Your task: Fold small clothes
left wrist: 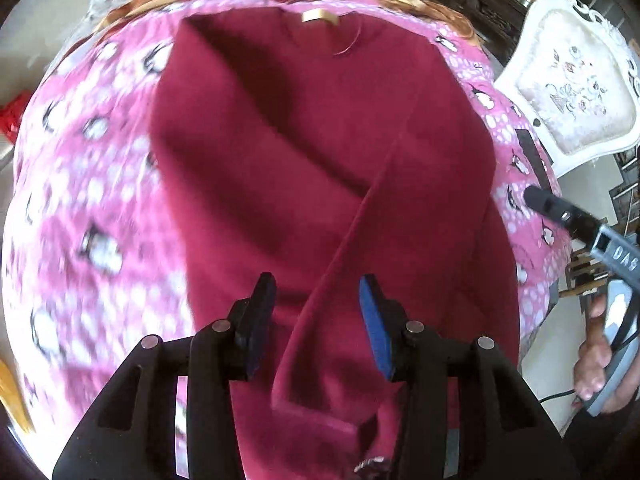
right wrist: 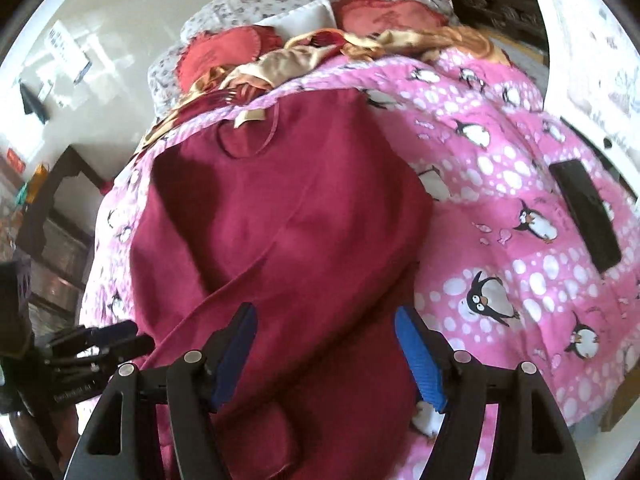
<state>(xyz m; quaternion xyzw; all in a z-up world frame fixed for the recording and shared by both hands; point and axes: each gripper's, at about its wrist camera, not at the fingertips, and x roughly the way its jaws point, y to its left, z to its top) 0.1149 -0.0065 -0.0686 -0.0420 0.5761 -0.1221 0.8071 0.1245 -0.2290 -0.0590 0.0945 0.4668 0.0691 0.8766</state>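
A dark red garment (left wrist: 320, 152) lies spread on a pink quilt (left wrist: 92, 184) printed with penguins and white spots, and everything here is placed against that garment. Its neckline, with a tan label (left wrist: 320, 16) sewn inside, sits at the far end from both cameras; 2 panels of the cloth are folded inward and cross over each other down the middle, their edges forming long diagonal seams. The left gripper (left wrist: 318, 320) hangs over the near end of the garment, pointing steeply down, its jaws parted to a middling gap — nothing is pinched between them, and the crossed edge of cloth shows through the gap below. The right gripper (right wrist: 326, 354) is also above the near end, its blue-padded jaws standing wide apart and holding nothing; red cloth fills the space under them. In the left wrist view the right gripper appears just off the garment's right edge, over the quilt, with a hand (left wrist: 600, 364) wrapped around its grey handle. In the right wrist view the left gripper shows as a dark shape just off the garment's near left edge. A flat black rectangular object (right wrist: 586, 216) lies on the quilt well to the right of the garment. Beyond the neckline are crumpled gold satin fabric (right wrist: 320, 52) and red cushions (right wrist: 216, 56). A white ornate chair (left wrist: 576, 80) stands off the right side.
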